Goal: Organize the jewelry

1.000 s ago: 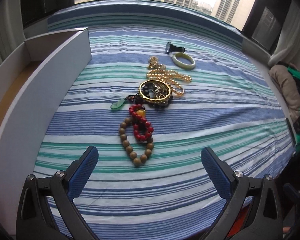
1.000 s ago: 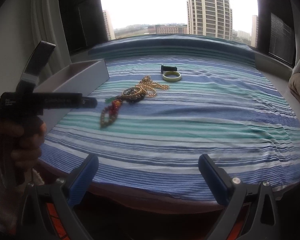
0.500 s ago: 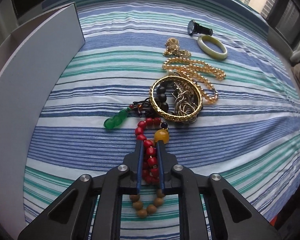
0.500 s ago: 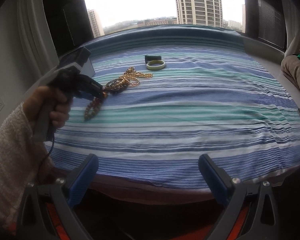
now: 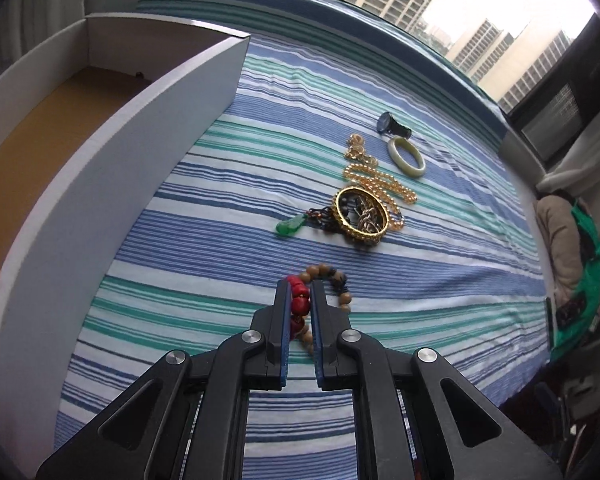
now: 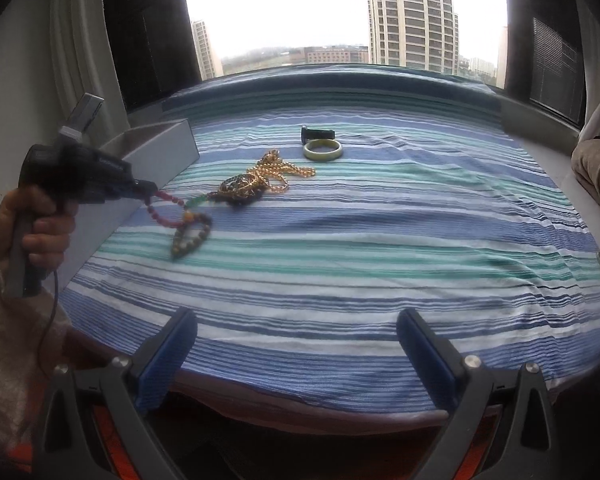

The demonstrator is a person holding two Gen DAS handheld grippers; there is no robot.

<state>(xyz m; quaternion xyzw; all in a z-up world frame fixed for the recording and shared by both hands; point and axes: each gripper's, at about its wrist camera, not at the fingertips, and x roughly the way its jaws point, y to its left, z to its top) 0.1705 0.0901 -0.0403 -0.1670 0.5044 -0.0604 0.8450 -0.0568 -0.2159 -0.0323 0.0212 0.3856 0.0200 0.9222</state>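
My left gripper (image 5: pixel 300 292) is shut on a red bead bracelet (image 5: pixel 298 306), with a brown wooden bead bracelet (image 5: pixel 332 280) tangled on it; both hang lifted above the striped cloth in the right wrist view (image 6: pixel 188 232). On the cloth lie a gold bangle (image 5: pixel 360 216) over dark beads and a chain, a green pendant (image 5: pixel 290 226), a gold bead necklace (image 5: pixel 380 180), a pale jade bangle (image 5: pixel 406 154) and a dark watch (image 5: pixel 392 126). My right gripper (image 6: pixel 296 354) is open and empty over the cloth's near edge.
A white open box (image 5: pixel 100 152) with a tan floor stands at the left of the cloth; it also shows in the right wrist view (image 6: pixel 156 156). A person's hand (image 6: pixel 40 224) holds the left gripper. Clothes (image 5: pixel 560 240) lie at the right.
My left gripper closed on the red bracelet, then lifted it back and to the left, dragging the brown bracelet off the pile. The right gripper stayed open and nearly still.
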